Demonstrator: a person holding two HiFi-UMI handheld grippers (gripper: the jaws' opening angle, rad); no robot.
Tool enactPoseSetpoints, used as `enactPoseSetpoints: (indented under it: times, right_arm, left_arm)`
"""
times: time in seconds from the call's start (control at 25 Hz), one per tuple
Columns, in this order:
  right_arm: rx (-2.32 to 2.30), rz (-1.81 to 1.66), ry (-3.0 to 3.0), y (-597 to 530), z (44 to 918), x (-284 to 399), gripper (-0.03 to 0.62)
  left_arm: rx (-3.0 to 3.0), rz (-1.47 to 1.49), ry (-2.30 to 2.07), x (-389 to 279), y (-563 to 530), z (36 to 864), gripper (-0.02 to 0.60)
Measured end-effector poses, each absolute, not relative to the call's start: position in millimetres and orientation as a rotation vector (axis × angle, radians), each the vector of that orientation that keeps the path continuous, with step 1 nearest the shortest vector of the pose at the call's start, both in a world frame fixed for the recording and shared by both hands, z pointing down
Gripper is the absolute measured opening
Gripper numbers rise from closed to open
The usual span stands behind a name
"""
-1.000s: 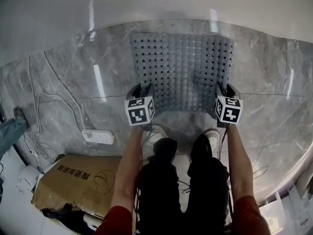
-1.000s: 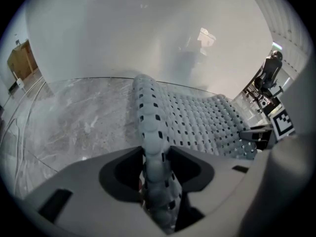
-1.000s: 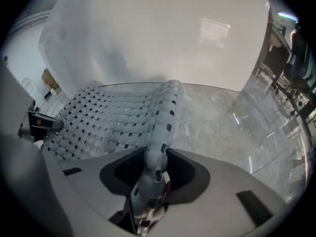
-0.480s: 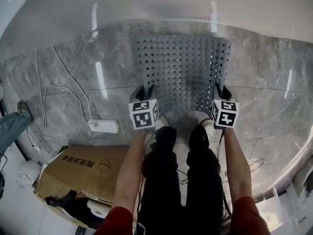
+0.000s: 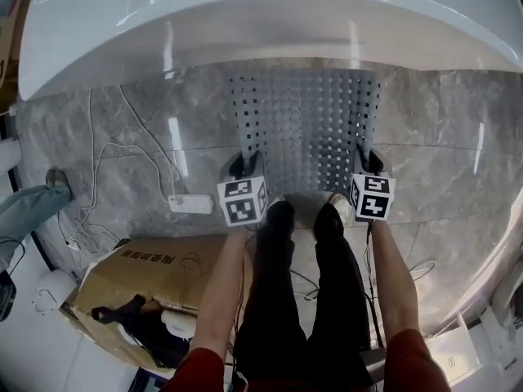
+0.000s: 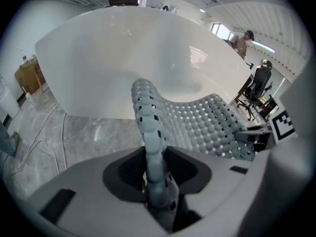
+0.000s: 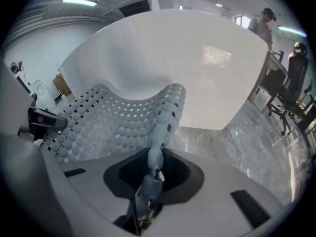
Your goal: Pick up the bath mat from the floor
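The grey perforated bath mat (image 5: 304, 125) lies stretched between my two grippers in front of the white bathtub, its near edge raised. My left gripper (image 5: 243, 167) pinches the mat's near left corner. My right gripper (image 5: 365, 162) holds the near right corner, its jaws still closing on it. In the left gripper view the mat (image 6: 202, 125) curls up out of the left gripper (image 6: 157, 184). The right gripper view shows the mat (image 7: 111, 125) rising from the right gripper (image 7: 148, 186) in the same way. The pads themselves are hidden by the mat edge.
The white bathtub (image 5: 261, 31) fills the far side. A white power strip (image 5: 190, 204) with cables lies on the marble floor (image 5: 458, 178) at left, next to a cardboard box (image 5: 151, 276). My legs stand just behind the mat. Another person's foot (image 5: 57, 180) is at far left.
Both grippers have closed on the mat's near corners and risen with them. The near edge has come off the floor, and the view has shifted so more of the tub shows.
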State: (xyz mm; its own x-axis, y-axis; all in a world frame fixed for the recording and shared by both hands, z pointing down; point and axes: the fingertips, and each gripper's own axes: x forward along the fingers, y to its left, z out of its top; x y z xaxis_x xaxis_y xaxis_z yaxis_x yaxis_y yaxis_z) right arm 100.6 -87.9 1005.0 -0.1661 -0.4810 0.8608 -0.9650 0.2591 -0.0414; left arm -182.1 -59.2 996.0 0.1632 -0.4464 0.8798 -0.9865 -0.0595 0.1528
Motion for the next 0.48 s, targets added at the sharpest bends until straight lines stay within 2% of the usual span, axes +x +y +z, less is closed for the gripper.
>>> enactPoseSetpoints:
  times: [0.48]
  right_arm:
    - [1.418, 0.787, -1.775, -68.3, 828.8, 110.1, 0.075]
  left_arm:
    - [1.695, 0.796, -1.402, -165.4, -45.2, 816.0, 0.127]
